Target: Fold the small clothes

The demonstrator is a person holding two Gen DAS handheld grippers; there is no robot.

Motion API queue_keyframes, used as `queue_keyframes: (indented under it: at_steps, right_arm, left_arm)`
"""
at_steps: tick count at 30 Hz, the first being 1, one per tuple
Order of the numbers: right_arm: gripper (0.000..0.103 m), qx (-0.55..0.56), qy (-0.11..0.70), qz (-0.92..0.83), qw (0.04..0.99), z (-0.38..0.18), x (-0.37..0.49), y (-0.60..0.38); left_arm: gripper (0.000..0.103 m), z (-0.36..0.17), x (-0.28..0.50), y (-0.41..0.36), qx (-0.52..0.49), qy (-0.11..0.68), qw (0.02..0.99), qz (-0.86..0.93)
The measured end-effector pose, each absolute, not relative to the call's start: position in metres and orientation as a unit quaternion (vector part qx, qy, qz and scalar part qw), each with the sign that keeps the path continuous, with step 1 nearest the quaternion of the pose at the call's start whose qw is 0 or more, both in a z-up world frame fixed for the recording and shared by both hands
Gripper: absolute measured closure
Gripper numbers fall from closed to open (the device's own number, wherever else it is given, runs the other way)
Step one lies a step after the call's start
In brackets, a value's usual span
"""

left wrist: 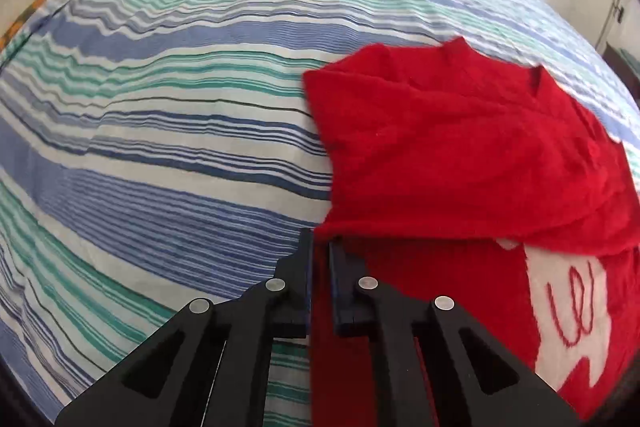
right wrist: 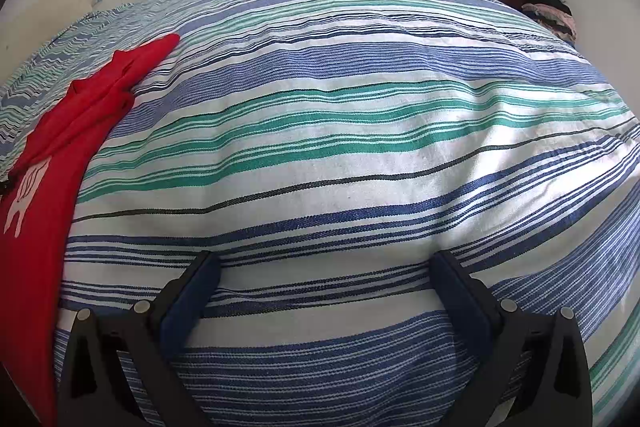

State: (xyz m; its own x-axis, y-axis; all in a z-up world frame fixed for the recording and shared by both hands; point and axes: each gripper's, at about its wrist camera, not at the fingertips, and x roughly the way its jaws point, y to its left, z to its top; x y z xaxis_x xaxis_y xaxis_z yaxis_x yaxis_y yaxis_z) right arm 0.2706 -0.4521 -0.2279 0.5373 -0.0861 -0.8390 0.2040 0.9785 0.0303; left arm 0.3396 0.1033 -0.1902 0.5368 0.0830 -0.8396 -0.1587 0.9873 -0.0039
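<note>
While the fold is half made: the left gripper (left wrist: 320,247) is pinched tight on an edge of the red sweater (left wrist: 460,155)
Right gripper (right wrist: 324,267): jaws spread wide, holding nothing, poised over the striped bedspread (right wrist: 360,107)
Sweater position: on the bedspread, to the right gripper's left, part doubled over itself, white motif (left wrist: 572,311) facing up
Long axis: runs from the near edge away toward the collar points (left wrist: 456,47)
Risk, slipping: a thin bite on fuzzy knit could let go mid-fold
Risk, skew: pulling with one side only would likely drag the cloth crooked and bunch it
</note>
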Motion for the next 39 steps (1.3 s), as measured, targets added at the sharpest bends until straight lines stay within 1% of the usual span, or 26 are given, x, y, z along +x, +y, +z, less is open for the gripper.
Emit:
queue_keyframes:
  at_steps: [4,6,9,10,12,14,15,16,19,21,23,25,29,39]
  right_arm:
    - [0.000,0.062,0.474,-0.083,0.874,-0.228,0.271,-0.452]
    - [0.000,0.062,0.474,-0.083,0.874,-0.228,0.270,-0.452]
    - [0.000,0.062,0.474,-0.083,0.874,-0.228,0.270,-0.452]
    - [0.000,0.062,0.474,-0.083,0.874,-0.228,0.270,-0.452]
    - [0.000,0.062,0.474,-0.083,0.874,-0.228,0.270,-0.452]
    - [0.000,0.061,0.475,-0.084,0.874,-0.229,0.270,-0.452]
    - [0.000,0.061,0.474,-0.084,0.874,-0.229,0.271,-0.452]
    - [0.000,0.060,0.474,-0.084,0.874,-0.229,0.271,-0.452]
    - [0.000,0.054,0.474,-0.087,0.875,-0.230,0.271,-0.449]
    - [0.000,0.049,0.473,-0.089,0.875,-0.230,0.272,-0.447]
    - [0.000,0.046,0.473,-0.090,0.875,-0.230,0.271,-0.447]
    - [0.000,0.046,0.472,-0.091,0.876,-0.230,0.271,-0.446]
    - [0.000,0.041,0.469,-0.092,0.878,-0.230,0.272,-0.445]
    - [0.000,0.031,0.460,-0.094,0.882,-0.231,0.272,-0.442]
  left_arm:
    - [0.097,-0.205,0.326,0.107,-0.016,0.473,0.878,0.075]
    - [0.097,-0.206,0.326,0.108,-0.020,0.474,0.877,0.074]
    - [0.093,-0.208,0.326,0.109,-0.021,0.480,0.874,0.075]
    - [0.089,-0.206,0.325,0.109,-0.020,0.480,0.874,0.077]
    - [0.073,-0.198,0.315,0.111,-0.026,0.482,0.872,0.086]
    - [0.033,-0.185,0.295,0.120,-0.043,0.480,0.870,0.107]
    - [0.027,-0.180,0.282,0.127,-0.059,0.474,0.870,0.119]
    - [0.024,-0.177,0.270,0.132,-0.073,0.471,0.870,0.125]
    - [0.023,-0.174,0.233,0.144,-0.103,0.475,0.864,0.134]
    - [0.020,-0.175,0.208,0.145,-0.101,0.474,0.862,0.148]
    - [0.013,-0.181,0.188,0.148,-0.103,0.475,0.859,0.163]
    - [0.012,-0.188,0.177,0.152,-0.109,0.479,0.853,0.178]
    - [0.002,-0.202,0.174,0.154,-0.100,0.480,0.853,0.181]
    - [0.001,-0.210,0.175,0.149,-0.091,0.465,0.861,0.185]
